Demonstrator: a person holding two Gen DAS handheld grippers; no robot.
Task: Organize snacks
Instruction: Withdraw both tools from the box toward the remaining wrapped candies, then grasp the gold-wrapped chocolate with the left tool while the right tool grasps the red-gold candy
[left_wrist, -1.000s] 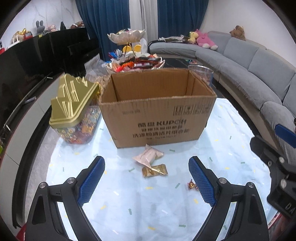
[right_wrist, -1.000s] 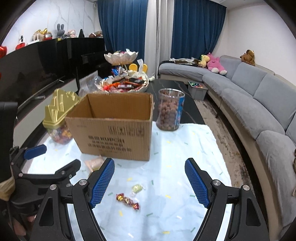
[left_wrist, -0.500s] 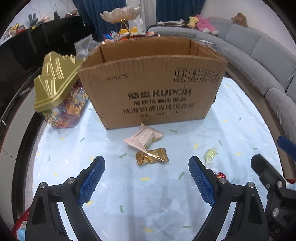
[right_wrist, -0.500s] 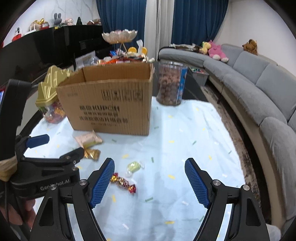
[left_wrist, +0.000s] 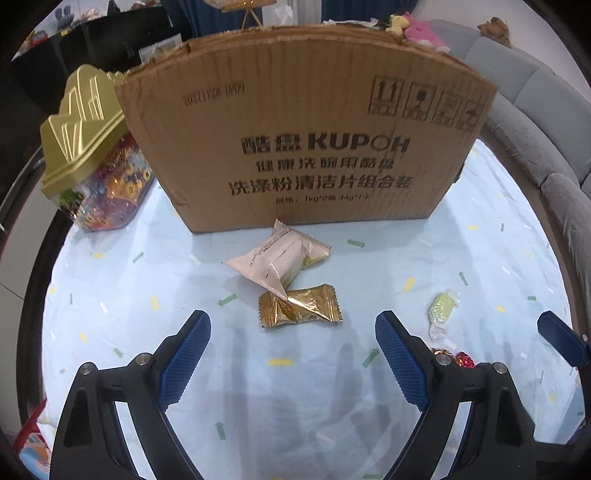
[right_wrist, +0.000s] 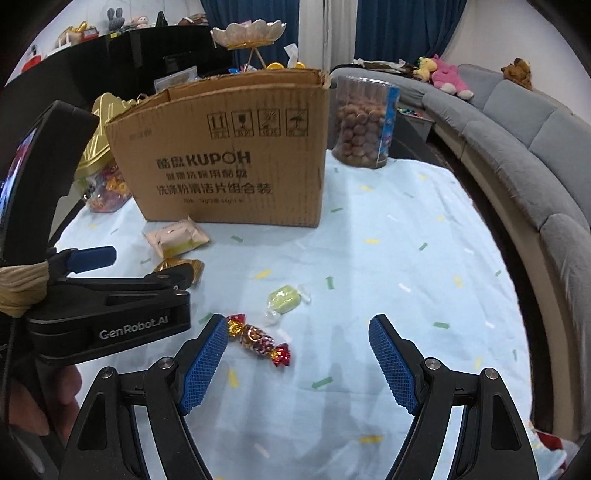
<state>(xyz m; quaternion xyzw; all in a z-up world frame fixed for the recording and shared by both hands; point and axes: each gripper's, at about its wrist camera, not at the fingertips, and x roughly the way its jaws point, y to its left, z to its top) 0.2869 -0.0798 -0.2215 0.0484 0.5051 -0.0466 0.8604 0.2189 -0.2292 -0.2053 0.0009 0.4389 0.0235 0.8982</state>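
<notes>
Gold packet (left_wrist: 300, 305) mid-frame — light, crinkly, slippery; pinch across its body. Left gripper (left_wrist: 291, 363) spread, empty.

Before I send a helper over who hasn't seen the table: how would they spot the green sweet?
Start at the cardboard box on the pale blue cloth. In front of it lie four loose snacks. The green sweet is the pale lime one with clear twisted ends, beside the red-and-gold candy.

Snack pkts (left_wrist: 279, 260) in front of box (left_wrist: 306, 147); jar (left_wrist: 92, 162) left.
</notes>
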